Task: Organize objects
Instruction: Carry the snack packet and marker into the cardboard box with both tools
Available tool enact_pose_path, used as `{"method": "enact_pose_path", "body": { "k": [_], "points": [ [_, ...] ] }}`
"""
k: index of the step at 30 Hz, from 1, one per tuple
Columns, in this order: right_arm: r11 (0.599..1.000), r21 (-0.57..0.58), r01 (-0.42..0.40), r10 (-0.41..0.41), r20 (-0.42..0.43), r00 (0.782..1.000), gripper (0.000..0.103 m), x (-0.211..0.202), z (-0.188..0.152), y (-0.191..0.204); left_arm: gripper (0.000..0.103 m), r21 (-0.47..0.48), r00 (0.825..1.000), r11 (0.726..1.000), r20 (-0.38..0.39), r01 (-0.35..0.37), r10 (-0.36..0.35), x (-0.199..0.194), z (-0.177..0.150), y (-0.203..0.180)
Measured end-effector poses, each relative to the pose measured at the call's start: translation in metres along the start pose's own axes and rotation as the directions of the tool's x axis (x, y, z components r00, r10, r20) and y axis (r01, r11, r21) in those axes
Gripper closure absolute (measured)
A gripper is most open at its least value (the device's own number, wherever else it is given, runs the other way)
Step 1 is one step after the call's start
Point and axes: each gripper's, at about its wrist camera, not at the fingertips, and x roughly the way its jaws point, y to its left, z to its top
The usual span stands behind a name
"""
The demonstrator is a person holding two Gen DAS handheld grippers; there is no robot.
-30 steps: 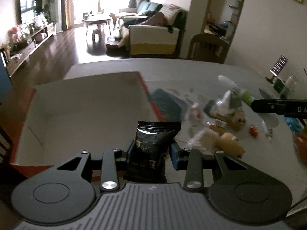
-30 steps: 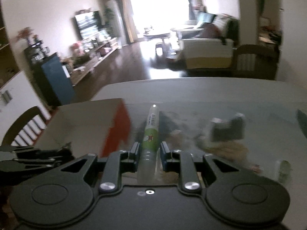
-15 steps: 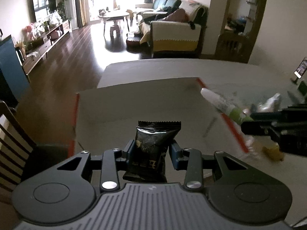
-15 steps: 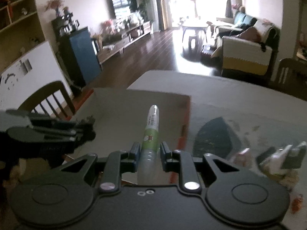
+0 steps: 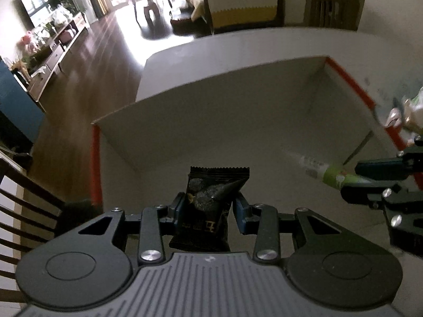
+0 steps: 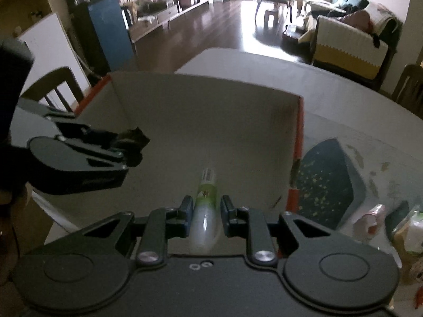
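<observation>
My left gripper (image 5: 208, 206) is shut on a black snack packet (image 5: 211, 200), held upright over the near part of a shallow cardboard box (image 5: 238, 84) with red-orange edges. My right gripper (image 6: 204, 207) is shut on a white and green tube (image 6: 205, 206) that points forward into the same box (image 6: 201, 89). In the left wrist view the right gripper (image 5: 351, 182) comes in from the right over the box rim with the tube (image 5: 320, 170) sticking out. In the right wrist view the left gripper (image 6: 129, 145) hangs over the box's left side with the packet (image 6: 134, 138).
The box stands on a grey table (image 6: 330, 87). To its right lie a dark blue speckled pouch (image 6: 327, 179) and several small wrapped snacks (image 6: 370, 224). Wooden chairs (image 5: 23, 211) stand at the table's left edge. A sofa (image 6: 351, 42) and living room lie beyond.
Both grippers have moved left and forward, from beside the snack pile to over the inside of the box. Each keeps its object; the tube now points lower into the box.
</observation>
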Motion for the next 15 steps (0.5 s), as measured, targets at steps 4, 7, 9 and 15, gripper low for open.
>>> {"method": "enact_pose_path", "body": {
  "k": [4,7,9,15],
  "points": [
    [1.000,-0.013,-0.004,0.003,-0.034,0.999,0.082,0.009,-0.001,0.003,0.067,0.019,0.999,1.000,-0.049,0.006,-0.005,0.015,0.005,-0.005],
    [1.000,-0.022,0.006,-0.008,-0.068,0.998,0.082,0.014,-0.004,0.007,0.067,0.062,0.997,0.998,-0.071,0.025,-0.020,0.023,0.005,-0.009],
    [0.999,-0.031,0.011,-0.013,-0.090,0.996,0.082,0.016,-0.005,0.012,0.066,0.081,0.995,0.996,-0.094,0.037,-0.030,0.028,0.005,-0.012],
    [0.999,-0.050,-0.001,-0.006,-0.123,0.992,0.082,0.017,-0.016,0.019,0.066,0.114,0.989,0.992,-0.144,0.052,-0.036,0.037,0.005,-0.018]
  ]
}}
